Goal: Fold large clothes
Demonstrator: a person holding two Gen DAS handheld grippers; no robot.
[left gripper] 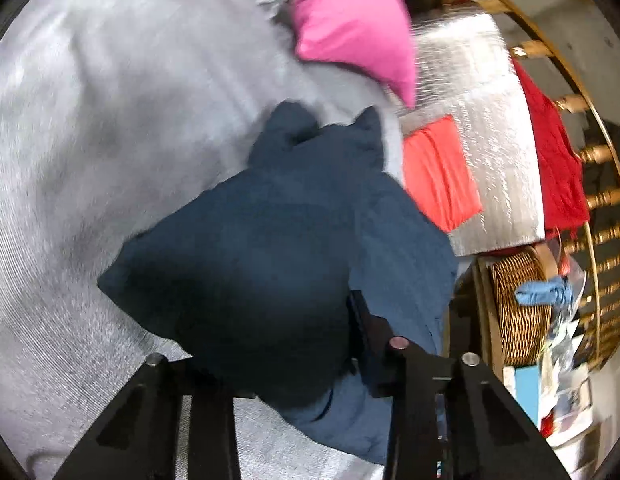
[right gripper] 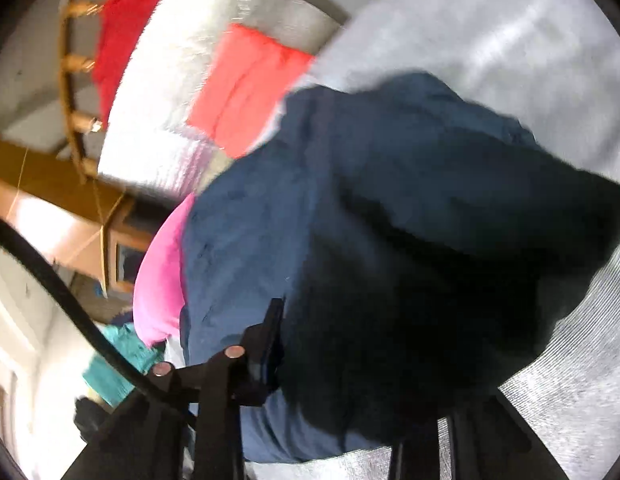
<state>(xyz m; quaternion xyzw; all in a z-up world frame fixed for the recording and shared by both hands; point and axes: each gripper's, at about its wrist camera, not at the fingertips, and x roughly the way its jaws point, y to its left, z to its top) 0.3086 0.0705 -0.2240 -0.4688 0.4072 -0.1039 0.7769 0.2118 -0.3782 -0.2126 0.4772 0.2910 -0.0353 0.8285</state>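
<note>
A dark navy garment (left gripper: 270, 220) is bunched up above a grey cloth surface (left gripper: 90, 120). In the left wrist view my left gripper (left gripper: 294, 320) is shut on its near edge. The right finger (left gripper: 363, 320) shows against the fabric, while the cloth covers the left one. In the right wrist view the same navy garment (right gripper: 389, 200) fills the middle. My right gripper (right gripper: 349, 340) is shut on it, with only the left finger (right gripper: 272, 328) showing and the rest buried in dark folds. The picture is blurred.
A pink garment (left gripper: 349, 20) lies at the far edge and a folded orange-red cloth (left gripper: 437, 172) sits on a silver quilted mat (left gripper: 481, 100). A red cloth (left gripper: 553, 160) hangs on a wooden rail (left gripper: 589, 152). A wicker basket (left gripper: 517, 300) stands to the right. A black cable (right gripper: 50, 276) crosses the right wrist view.
</note>
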